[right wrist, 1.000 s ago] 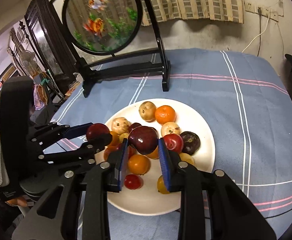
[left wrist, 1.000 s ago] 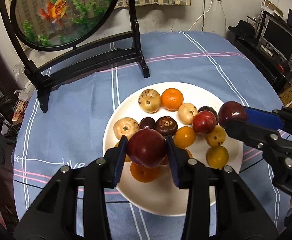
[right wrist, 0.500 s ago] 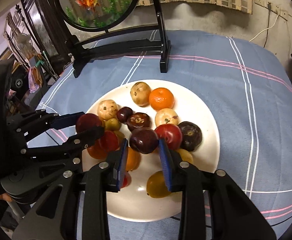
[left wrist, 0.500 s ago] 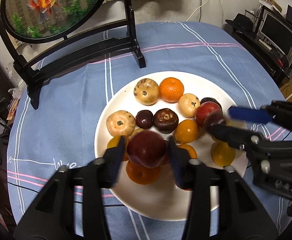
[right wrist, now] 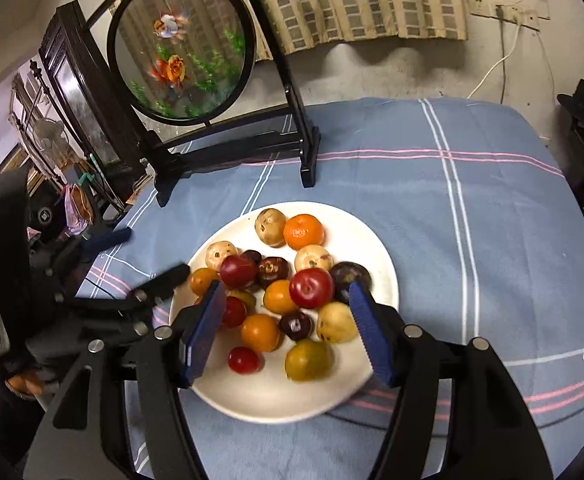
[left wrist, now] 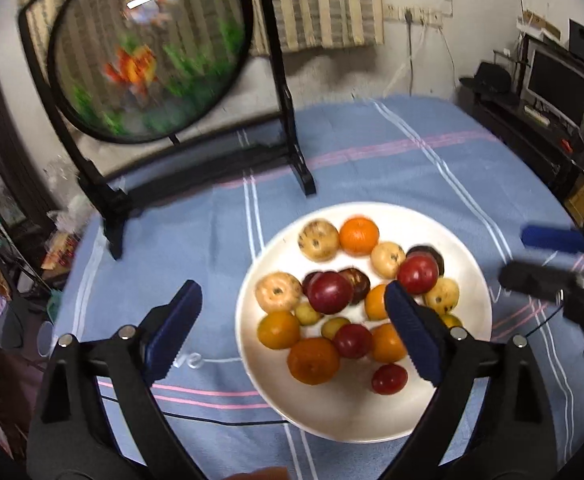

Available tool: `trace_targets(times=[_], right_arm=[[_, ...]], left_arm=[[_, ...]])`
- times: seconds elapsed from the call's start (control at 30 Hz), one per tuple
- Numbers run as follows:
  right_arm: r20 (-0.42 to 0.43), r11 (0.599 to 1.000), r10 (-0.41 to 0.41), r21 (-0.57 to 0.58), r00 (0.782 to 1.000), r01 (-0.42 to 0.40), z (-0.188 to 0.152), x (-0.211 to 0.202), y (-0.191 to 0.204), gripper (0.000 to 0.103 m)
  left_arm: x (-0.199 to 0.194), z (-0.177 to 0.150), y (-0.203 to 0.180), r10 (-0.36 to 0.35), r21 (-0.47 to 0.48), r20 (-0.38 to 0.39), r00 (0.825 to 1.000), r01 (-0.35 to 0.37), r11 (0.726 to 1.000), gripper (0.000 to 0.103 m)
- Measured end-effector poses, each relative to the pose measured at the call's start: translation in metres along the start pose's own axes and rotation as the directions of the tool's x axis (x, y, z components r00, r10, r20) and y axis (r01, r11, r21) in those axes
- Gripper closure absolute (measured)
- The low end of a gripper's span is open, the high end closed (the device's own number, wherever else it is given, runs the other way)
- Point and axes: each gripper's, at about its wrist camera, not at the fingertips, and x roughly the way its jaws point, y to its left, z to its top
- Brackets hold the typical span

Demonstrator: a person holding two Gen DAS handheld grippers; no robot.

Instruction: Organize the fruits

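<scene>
Blue striped cloth (left wrist: pixel 372 168) covers the table, where a white plate (left wrist: pixel 332 420) piled with fruit sits in front of a round goldfish screen (left wrist: pixel 148 52) on a black stand. Seen from the left wrist, the left gripper (left wrist: pixel 292 320) hangs over the plate's near-left rim with its jaws opening wide and nothing between them; a dark red plum (left wrist: pixel 329 293) rests high on the heap beyond the pads. At the right edge the right gripper (left wrist: pixel 540 260) shows blurred and empty.

From the right wrist, the right gripper (right wrist: pixel 284 324) stands over the plate (right wrist: pixel 388 276), jaws opening, with no fruit pinched, though oranges and a small dark fruit (right wrist: pixel 296 326) lie below the gap. A red plum (right wrist: pixel 311 288) sits on the pile just beyond. The left gripper (right wrist: pixel 148 264) crowds the plate's left rim.

Risks, as a judgement: round fruit stacked loosely could roll off the rim if a finger nudges the heap, and two grippers working this close could collide.
</scene>
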Motion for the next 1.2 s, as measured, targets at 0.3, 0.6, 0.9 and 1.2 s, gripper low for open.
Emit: trace_targets(times=[0.3, 0.6, 0.9, 1.2], right_arm=[[0.038, 1.000, -0.026, -0.001, 0.999, 0.026, -0.033, -0.040, 0.008, 0.037], [0.079, 1.000, -0.022, 0.011, 0.997, 0.021, -0.055, -0.069, 0.020, 0.037], [0.140, 0.998, -0.057, -0.029, 0.988, 0.062, -0.054, -0.095, 0.047, 0.035], [0.227, 0.981, -0.138, -0.103, 0.964, 0.164, -0.042, -0.104, 0.091, 0.013]], left_arm=[[-0.060, 0.014, 0.003, -0.010, -0.045, 0.116, 0.993, 0.016, 0.999, 0.003], [-0.096, 0.007, 0.003, -0.001, -0.122, 0.164, 0.986, 0.021, 0.992, 0.003], [-0.102, 0.000, 0.005, 0.098, -0.136, 0.128, 0.987, -0.080, 0.987, 0.003], [-0.116, -0.008, 0.018, 0.096, -0.175, 0.096, 0.991, -0.078, 0.981, 0.003]])
